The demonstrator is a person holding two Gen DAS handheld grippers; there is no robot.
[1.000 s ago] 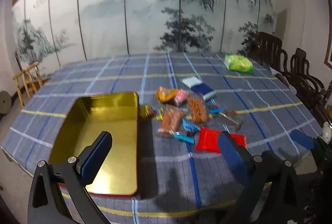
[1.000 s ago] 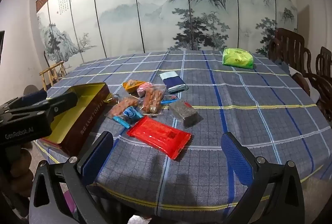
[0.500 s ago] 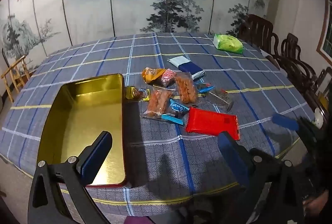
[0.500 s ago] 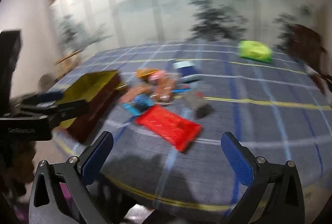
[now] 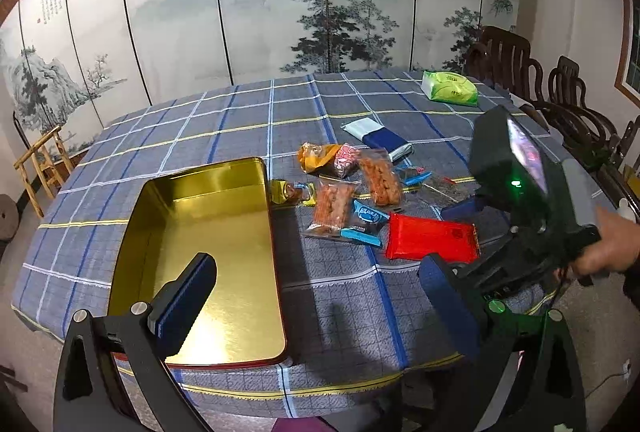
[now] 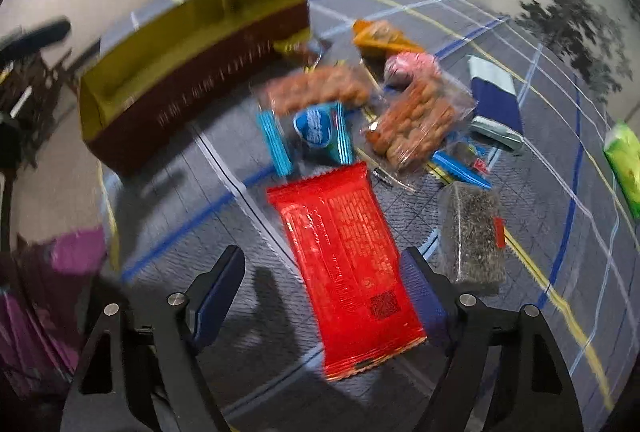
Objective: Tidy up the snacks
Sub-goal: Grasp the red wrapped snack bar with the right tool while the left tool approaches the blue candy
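An open gold tin (image 5: 208, 248) with red sides sits at the table's front left; it also shows in the right wrist view (image 6: 188, 72). Several snack packs lie right of it. A red flat pack (image 5: 432, 242) (image 6: 346, 252) lies nearest the front, with blue wrapped packs (image 6: 320, 130), clear packs of orange snacks (image 6: 416, 120) and a dark seed pack (image 6: 472, 236) around it. My right gripper (image 6: 320, 292) is open, low over the red pack, its fingers astride the pack's near end. My left gripper (image 5: 320, 308) is open and empty, above the tin's front edge.
A green pack (image 5: 450, 92) lies at the far right of the checked tablecloth (image 5: 200, 128). A blue-white pouch (image 5: 380, 138) lies behind the snacks. Dark wooden chairs (image 5: 520, 68) stand at the right. A painted screen (image 5: 280, 0) stands behind the table.
My right gripper has swung left and down over the red pack, and its jaws have narrowed. It now shows in the left wrist view. The left gripper shifted only slightly.
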